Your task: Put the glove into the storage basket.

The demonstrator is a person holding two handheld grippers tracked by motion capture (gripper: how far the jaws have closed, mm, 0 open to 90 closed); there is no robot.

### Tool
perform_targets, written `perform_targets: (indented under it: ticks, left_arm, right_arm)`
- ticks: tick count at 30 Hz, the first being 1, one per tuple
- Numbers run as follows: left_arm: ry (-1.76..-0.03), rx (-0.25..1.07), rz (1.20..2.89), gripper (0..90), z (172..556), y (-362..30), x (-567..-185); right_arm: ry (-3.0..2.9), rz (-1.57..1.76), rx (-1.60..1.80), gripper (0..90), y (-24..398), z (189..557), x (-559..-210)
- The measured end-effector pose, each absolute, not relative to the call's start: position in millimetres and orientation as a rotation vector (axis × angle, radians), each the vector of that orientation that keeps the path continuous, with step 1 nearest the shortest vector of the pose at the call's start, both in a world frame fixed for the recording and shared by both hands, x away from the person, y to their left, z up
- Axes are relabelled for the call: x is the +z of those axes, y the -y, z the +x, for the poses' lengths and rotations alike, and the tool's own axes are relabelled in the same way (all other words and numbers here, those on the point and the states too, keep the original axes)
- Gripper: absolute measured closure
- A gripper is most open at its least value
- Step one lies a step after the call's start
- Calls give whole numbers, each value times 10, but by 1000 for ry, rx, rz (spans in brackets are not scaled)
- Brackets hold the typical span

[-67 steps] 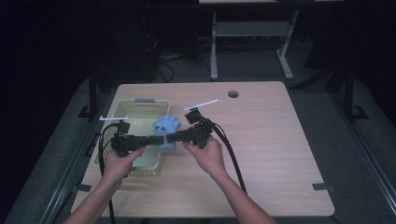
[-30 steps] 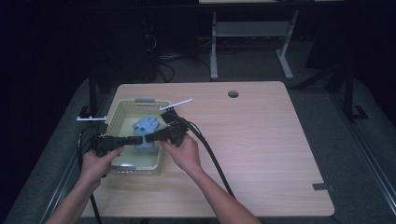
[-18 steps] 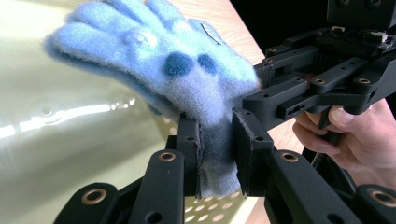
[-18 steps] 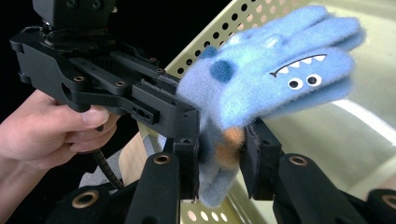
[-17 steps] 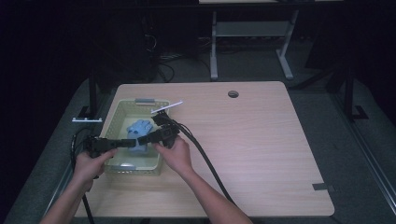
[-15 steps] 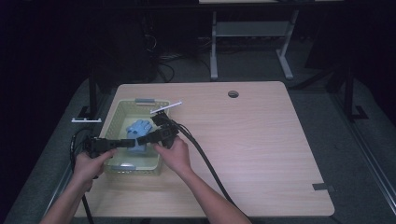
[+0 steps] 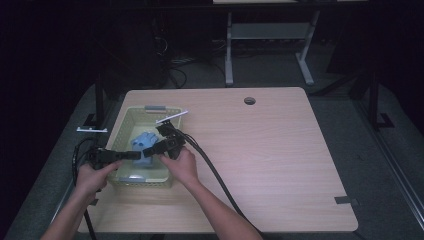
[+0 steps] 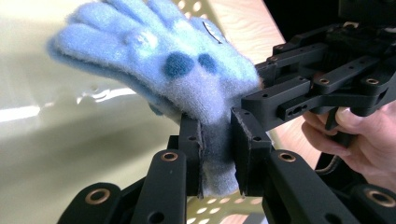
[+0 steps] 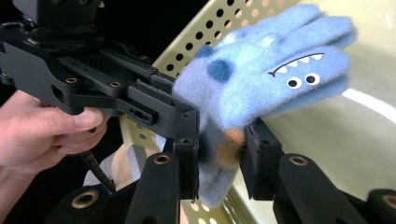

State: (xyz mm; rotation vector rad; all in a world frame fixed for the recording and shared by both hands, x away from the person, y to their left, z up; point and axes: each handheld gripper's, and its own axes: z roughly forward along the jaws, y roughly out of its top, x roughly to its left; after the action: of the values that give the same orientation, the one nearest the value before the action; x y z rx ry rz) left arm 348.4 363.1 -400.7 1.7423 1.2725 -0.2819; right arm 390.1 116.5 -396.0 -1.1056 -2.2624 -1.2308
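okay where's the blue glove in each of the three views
High view: the glove is left of centre, over the basket, between the left gripper and right gripper.
Left gripper view: upper middle, fingers toward the top left, cuff pinched between that gripper's jaws at bottom centre.
Right gripper view: upper right, monster face showing, cuff pinched between that gripper's jaws at bottom centre.
Shared landmark: the pale perforated basket behind the glove.

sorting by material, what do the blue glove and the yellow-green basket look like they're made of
Blue glove: soft fleece or plush knit, judging by its fuzzy, matted nap; printed eyes and teeth on one side, darker spots on the other.
Yellow-green basket: probably moulded plastic; smooth, slightly glossy walls with regular round holes and light glare on the floor.
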Motion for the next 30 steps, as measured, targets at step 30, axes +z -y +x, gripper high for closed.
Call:
perform_targets:
  ticks: [30]
  left_arm:
    - [-1445,-236,2061,733,3662,-3338,-4105]
  right_arm:
    - [2317,-1163,-1214,642,-940,3901,-3936]
